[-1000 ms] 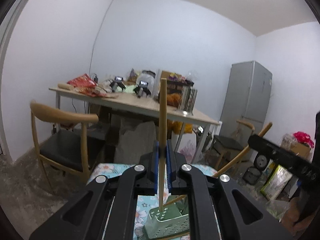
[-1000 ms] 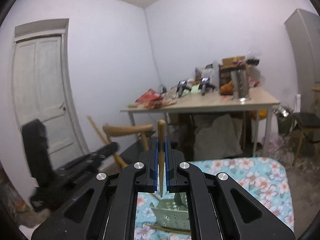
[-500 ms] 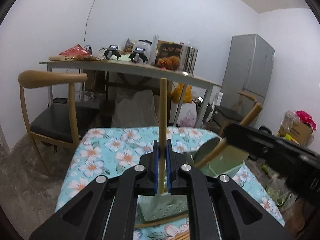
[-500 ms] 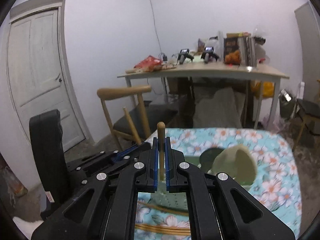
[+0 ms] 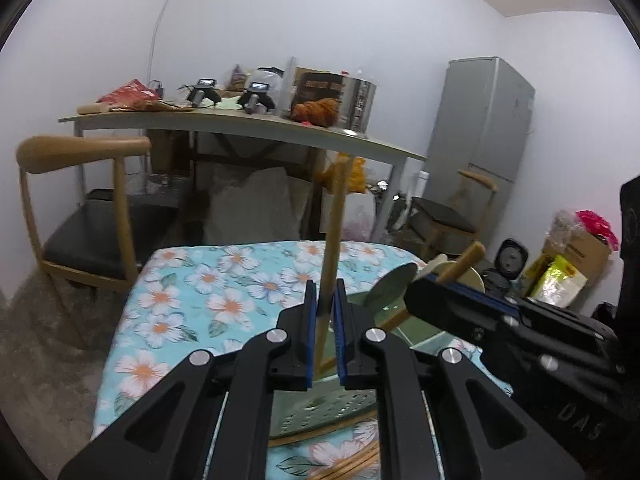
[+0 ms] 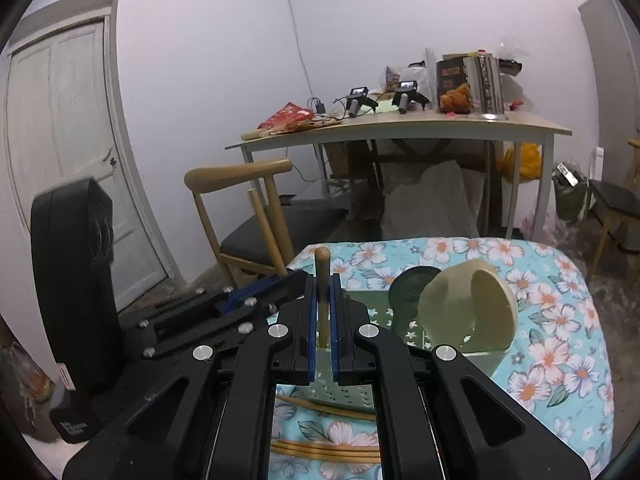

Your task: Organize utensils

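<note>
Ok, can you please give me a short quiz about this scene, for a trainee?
1. True or false: the right gripper has its fingers shut on a wooden chopstick that stands upright.
2. What leans inside the green utensil holder? A: a cream ladle. B: a whisk. C: scissors.
3. Where do the loose chopsticks lie?

Key: 1 true. 2 A. 3 flat on the floral cloth, on the near side of the utensil holder, outside it.
</note>
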